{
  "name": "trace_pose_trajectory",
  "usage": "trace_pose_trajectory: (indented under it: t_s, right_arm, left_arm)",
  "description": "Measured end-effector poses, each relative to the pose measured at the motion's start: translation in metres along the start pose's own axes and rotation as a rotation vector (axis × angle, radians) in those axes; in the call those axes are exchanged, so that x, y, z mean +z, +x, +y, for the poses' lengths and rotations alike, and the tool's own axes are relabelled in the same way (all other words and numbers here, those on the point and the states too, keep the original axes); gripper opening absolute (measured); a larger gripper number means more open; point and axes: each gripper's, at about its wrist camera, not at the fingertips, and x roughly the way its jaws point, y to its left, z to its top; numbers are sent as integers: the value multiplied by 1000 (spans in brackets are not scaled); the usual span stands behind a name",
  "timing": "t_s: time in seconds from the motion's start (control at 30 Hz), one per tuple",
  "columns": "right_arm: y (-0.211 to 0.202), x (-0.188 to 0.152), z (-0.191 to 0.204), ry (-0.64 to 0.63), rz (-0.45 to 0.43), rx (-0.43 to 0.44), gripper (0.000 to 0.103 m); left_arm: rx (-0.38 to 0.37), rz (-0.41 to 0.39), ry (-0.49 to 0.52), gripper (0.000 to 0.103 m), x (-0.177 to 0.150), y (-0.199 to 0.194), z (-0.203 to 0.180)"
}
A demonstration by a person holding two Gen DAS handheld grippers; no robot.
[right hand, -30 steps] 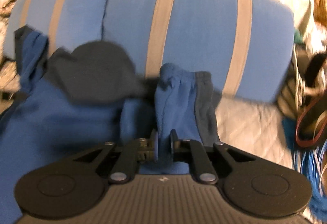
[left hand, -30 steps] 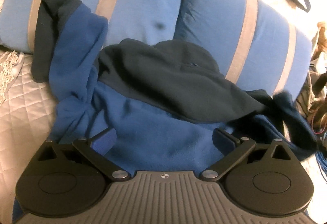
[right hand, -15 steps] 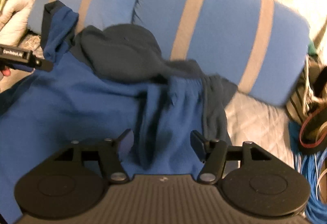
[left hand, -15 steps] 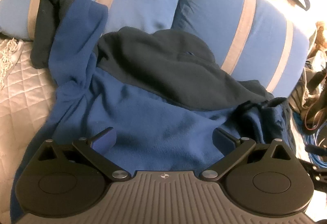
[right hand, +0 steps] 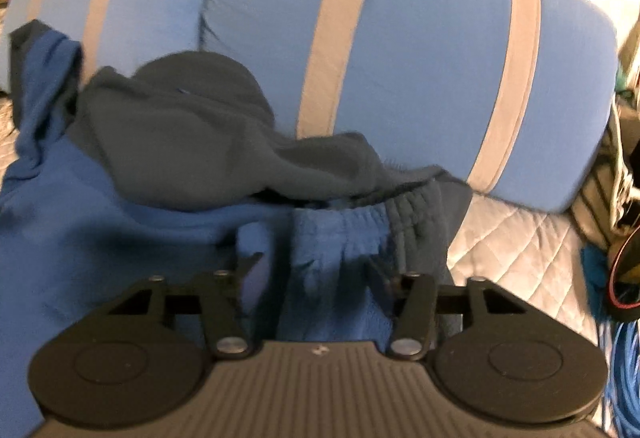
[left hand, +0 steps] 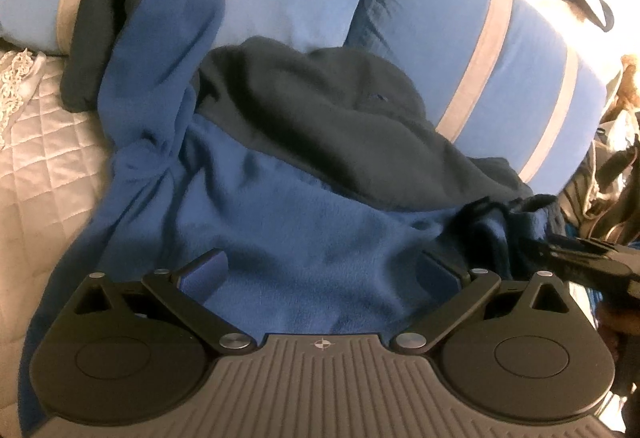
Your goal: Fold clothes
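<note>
A blue fleece top (left hand: 288,222) with a dark navy hood and yoke (left hand: 328,118) lies spread on the bed, its upper part resting against two pillows. One sleeve (left hand: 152,50) runs up over the left pillow. My left gripper (left hand: 320,274) hovers open over the blue body of the top, nothing between its fingers. In the right wrist view the same top (right hand: 100,222) fills the lower left, and its other sleeve cuff (right hand: 352,230) lies bunched just ahead of my right gripper (right hand: 316,274), which stands open above it. The right gripper's tip (left hand: 580,258) shows at the left view's right edge.
Two light blue pillows with tan stripes (left hand: 480,58) (right hand: 420,58) stand behind the top. A pale quilted bedspread (left hand: 44,150) (right hand: 520,246) lies beneath. Cables and bags (right hand: 620,298) crowd the right edge of the bed.
My right gripper has opened and let go of the sleeve cuff, which dropped onto the bed beside the top. The left gripper has stayed open and eased back a little.
</note>
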Motion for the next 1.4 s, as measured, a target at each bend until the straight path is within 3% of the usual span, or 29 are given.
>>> trace_pose_trajectory:
  t_s: [0.03, 0.07, 0.13, 0.23, 0.43, 0.5, 0.57, 0.67, 0.77, 1.0, 1.07, 1.23, 1.33, 1.37, 1.4]
  right_arm:
    - [4, 1, -1, 5, 8, -3, 34]
    - [8, 1, -2, 10, 16, -6, 23]
    - [10, 3, -1, 3, 10, -15, 15]
    - [-12, 10, 14, -67, -73, 5, 12]
    - [-86, 31, 60, -237, -243, 182, 11]
    - [-105, 40, 60, -267, -286, 198, 11]
    - [-118, 53, 42, -265, -326, 171, 10]
    - [-143, 78, -18, -190, -388, 57, 9]
    - [-180, 96, -119, -53, -466, -134, 9]
    - [-213, -10, -331, 440, -475, -428, 9]
    - [-191, -61, -364, 570, -402, -441, 8]
    - [-142, -158, -403, 830, -304, -421, 8]
    - [-129, -184, -407, 900, -302, -407, 10]
    - [-126, -192, -409, 920, -298, -403, 20]
    - [-124, -195, -405, 919, -282, -409, 22]
  left_arm:
    - [0, 4, 0, 103, 0, 1, 0]
    - [-1, 7, 0, 103, 0, 2, 1]
    - [-1, 14, -1, 103, 0, 3, 1]
    - [2, 15, 2, 103, -1, 4, 1]
    - [9, 17, 6, 103, -2, 5, 0]
    - [9, 16, 8, 103, -3, 6, 0]
    - [-2, -3, 13, 103, -2, 3, -1]
    - [-50, -70, 27, 103, 0, -5, -6]
    - [-97, -150, 53, 103, 1, -15, -11]
    - [-153, -220, 56, 103, 2, -23, -22]
    - [-144, -212, 64, 103, 3, -19, -25]
    - [-123, -188, 77, 103, 1, -8, -29]
    - [-107, -179, 73, 103, 1, -5, -25]
    - [-104, -177, 67, 103, 2, -4, -23]
    - [-102, -175, 60, 103, 3, -3, -22]
